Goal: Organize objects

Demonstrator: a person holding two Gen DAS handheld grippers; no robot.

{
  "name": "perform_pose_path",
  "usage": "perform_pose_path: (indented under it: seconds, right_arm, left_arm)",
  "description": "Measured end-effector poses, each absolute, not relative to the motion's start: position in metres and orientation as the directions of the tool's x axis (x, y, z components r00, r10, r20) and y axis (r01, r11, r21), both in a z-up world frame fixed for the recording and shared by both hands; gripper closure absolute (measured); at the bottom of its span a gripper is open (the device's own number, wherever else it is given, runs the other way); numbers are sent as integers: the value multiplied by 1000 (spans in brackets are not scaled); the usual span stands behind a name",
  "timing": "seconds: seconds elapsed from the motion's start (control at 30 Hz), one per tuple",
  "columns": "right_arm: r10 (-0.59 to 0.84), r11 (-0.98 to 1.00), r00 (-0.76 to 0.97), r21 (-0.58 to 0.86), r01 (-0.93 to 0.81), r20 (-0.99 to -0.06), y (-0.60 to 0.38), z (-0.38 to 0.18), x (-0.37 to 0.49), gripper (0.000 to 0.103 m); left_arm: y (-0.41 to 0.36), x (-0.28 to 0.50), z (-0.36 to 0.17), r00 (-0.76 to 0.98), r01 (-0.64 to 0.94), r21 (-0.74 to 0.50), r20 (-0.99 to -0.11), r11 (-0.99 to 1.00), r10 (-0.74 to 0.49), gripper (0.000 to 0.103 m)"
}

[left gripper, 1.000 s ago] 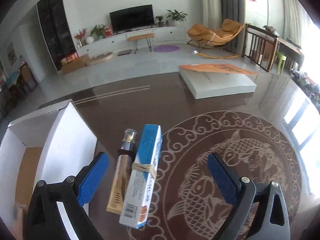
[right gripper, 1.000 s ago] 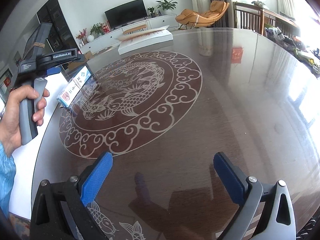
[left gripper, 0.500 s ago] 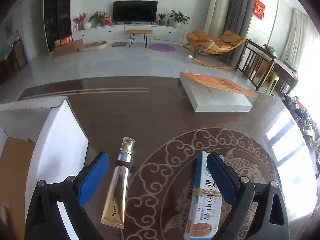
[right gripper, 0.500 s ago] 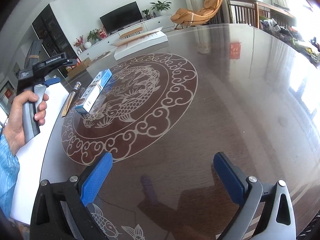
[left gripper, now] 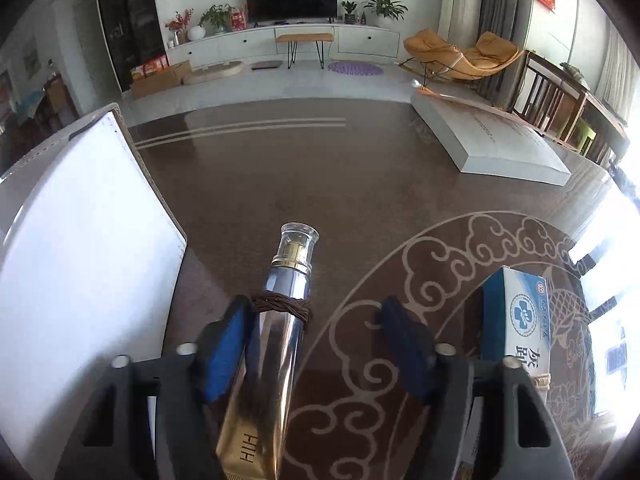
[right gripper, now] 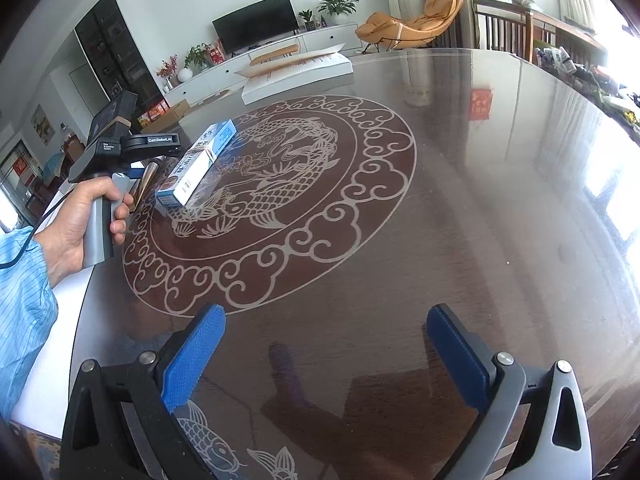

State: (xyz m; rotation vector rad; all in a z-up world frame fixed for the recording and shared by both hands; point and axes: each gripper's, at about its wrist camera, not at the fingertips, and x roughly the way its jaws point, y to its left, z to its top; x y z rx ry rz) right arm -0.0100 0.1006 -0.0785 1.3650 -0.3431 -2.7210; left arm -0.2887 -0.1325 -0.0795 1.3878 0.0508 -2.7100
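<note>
- The left gripper [left gripper: 316, 344] had just been closing around the gold tube [left gripper: 276, 352]; the left pad lay against the tube's side, yet a clear gap showed on the right, so the jaws stood partly closed and not yet pinching.
- The tube lay flat on the dark table [left gripper: 280, 184], cap pointing away, a brown band [left gripper: 282, 305] wound round its neck; it sat lengthwise between the fingers — likely so the pads could take it across its narrow width.
- "HIH" was printed near the tube's flat end.
- The white cardboard box [left gripper: 88, 248] stood open just left of the tube, probably the place meant for it.
- The blue-and-white carton [right gripper: 202, 168] lay just to the right of the gripper on the fish medallion; its Chinese print was too small to read surely.
- "GenRoboLAI" — roughly — showed on the left tool's top in the right wrist view.
- The right gripper [right gripper: 326, 354] hung wide open and empty above the table, apparently waiting.
</note>
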Motion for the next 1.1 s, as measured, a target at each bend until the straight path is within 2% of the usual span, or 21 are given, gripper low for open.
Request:
perform_pose_path:
  seconds: [0.03, 0.17, 0.47, 0.5, 0.53, 0.57, 0.6, 0.7, 0.73, 1.1]
  right_arm:
    - [-169, -971, -600, 236, -34, -782, 101, -79, -11, 2]
    - [-161, -971, -602, 234, -44, -782, 104, -78, -12, 2]
    - [-95, -991, -583, 132, -21, -807, 92, -85, -10, 2]
    - [-93, -992, -582, 123, -12, -808, 89, -85, -10, 2]
    - [-91, -993, -583, 114, -4, -807, 87, -85, -9, 2]
    - [-82, -995, -583, 101, 1, -808, 85, -86, -9, 2]
    - [-70, -997, -583, 83, 5, -809, 83, -86, -9, 2]
    - [-51, -999, -582, 51, 16, -812, 80, -89, -10, 1]
    - [-50, -999, -582, 49, 17, -812, 79, -89, -10, 1]
    - [-12, -1000, -573, -5, 28, -820, 72, -92, -10, 0]
  left_arm:
    - [-136, -283, -78, -584, 104, -12, -810, -994, -52, 76]
    - [-138, -238, -78, -607, 139, -52, -794, -989, -44, 78]
    - [-113, -92, -82, -617, 125, -15, -784, -992, -66, 75]
    - [-111, -85, -82, -617, 118, -7, -784, -993, -68, 72]
    - [-109, -80, -82, -616, 104, -2, -785, -995, -63, 53]
    - [-105, -78, -84, -605, 87, 10, -794, -996, -61, 20]
    - [-103, -79, -86, -584, 76, 22, -809, -997, -62, 9]
    - [-104, -81, -87, -573, 59, 16, -818, -998, -47, 5]
    - [-106, -82, -89, -567, 66, 8, -823, -998, -44, 0]
    - [-105, -76, -91, -568, 73, 5, -822, -997, -46, 0]
